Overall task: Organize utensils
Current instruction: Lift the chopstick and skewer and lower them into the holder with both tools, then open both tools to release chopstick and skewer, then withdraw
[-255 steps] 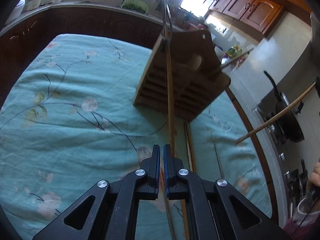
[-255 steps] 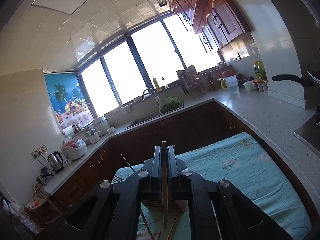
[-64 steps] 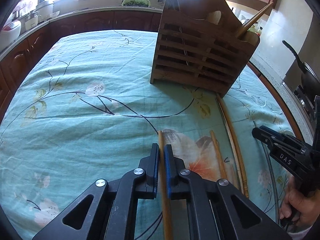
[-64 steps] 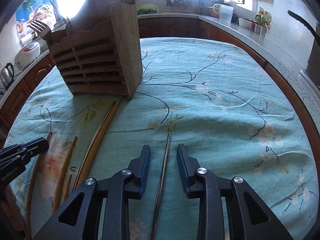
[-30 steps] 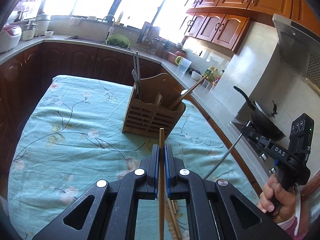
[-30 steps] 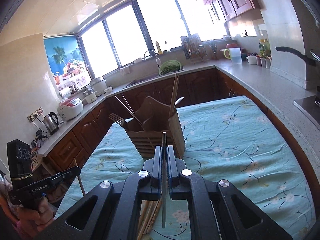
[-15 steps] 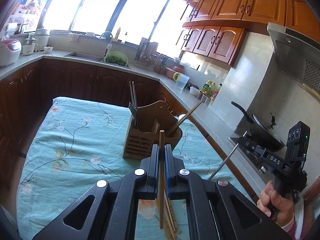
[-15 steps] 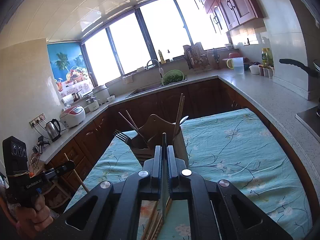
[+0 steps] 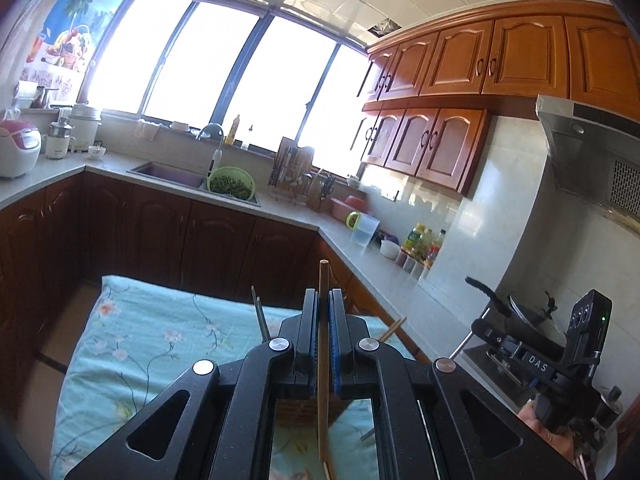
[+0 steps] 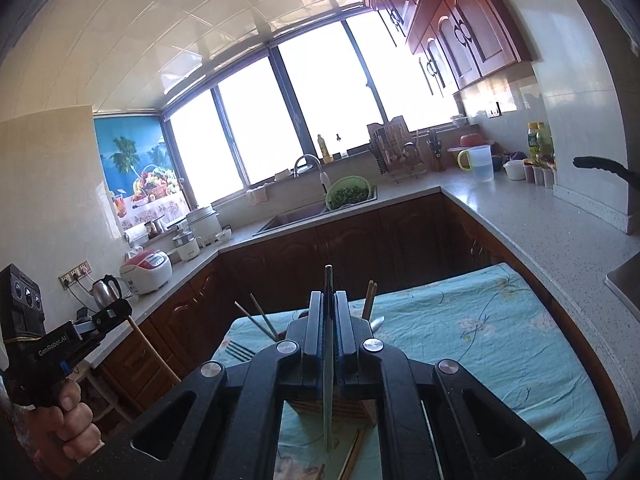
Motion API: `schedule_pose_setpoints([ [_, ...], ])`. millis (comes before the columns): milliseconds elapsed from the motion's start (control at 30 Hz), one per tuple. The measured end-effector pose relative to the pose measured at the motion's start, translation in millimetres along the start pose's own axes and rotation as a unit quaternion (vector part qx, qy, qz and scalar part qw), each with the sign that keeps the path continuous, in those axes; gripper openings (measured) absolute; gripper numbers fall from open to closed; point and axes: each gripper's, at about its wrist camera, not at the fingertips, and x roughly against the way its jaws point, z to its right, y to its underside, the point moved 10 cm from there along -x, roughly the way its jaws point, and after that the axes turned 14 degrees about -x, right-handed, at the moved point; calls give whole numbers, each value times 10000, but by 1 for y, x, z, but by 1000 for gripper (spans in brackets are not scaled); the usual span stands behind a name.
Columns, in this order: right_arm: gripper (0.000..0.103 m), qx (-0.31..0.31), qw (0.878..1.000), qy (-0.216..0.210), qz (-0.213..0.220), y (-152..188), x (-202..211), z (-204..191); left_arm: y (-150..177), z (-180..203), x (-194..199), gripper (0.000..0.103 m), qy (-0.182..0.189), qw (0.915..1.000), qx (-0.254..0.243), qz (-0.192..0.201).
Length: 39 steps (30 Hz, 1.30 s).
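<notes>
Utensils are in both grippers. The left gripper (image 9: 323,312) is clamped on a wooden chopstick (image 9: 322,360), which stands almost upright between the blue pads; its top end rises above the fingers and its lower end is cut off at the bottom edge of the picture. The right gripper (image 10: 329,316) is clamped on a thin metal chopstick (image 10: 328,380), also upright, with its lower tip hanging above the cloth (image 10: 480,344).

The wooden holder (image 10: 352,404) stands on the cloth, but the gripper bodies hide most of it in both views. Only its lower slats show under the right gripper. Above the fingers some things stick out of it: two thin sticks (image 10: 256,318) on the left, a pair of wooden chopsticks (image 10: 370,294) on the right, and fork tines (image 10: 238,350) low on the left. What else it contains I cannot tell.

More chopsticks (image 10: 350,456) lie on the cloth below the holder, partly covered, so their number is not clear.

A hand (image 10: 66,420) with the left gripper shows at the left edge of the right view. At the right edge of the left view the other hand (image 9: 554,434) is mostly cut off.
</notes>
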Motion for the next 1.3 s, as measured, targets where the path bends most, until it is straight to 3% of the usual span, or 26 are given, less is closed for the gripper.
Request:
schedule_pose_setpoints([
  [100, 4, -13, 9998, 5, 175, -19, -12, -4, -16, -8, -17, 3, -93, 9998, 19, 176],
  [300, 4, 40, 9993, 85, 350, -35, -44, -6, -14, -29, -62, 3, -388, 9987, 107, 326],
  [600, 4, 97, 9995, 224, 218, 4, -87, 13, 37, -38, -134, 3, -734, 9970, 117, 225],
  [900, 5, -33, 9988, 433, -229, 49, -108, 42, 83, -29, -180, 3, -755, 9967, 131, -252],
  [1000, 5, 19, 9987, 452, -219, 50, -108, 41, 86, -24, -193, 3, -689, 9966, 97, -442],
  [1300, 5, -22, 9987, 428, -286, 48, -109, 40, 63, -39, -190, 4, -679, 9966, 107, -458],
])
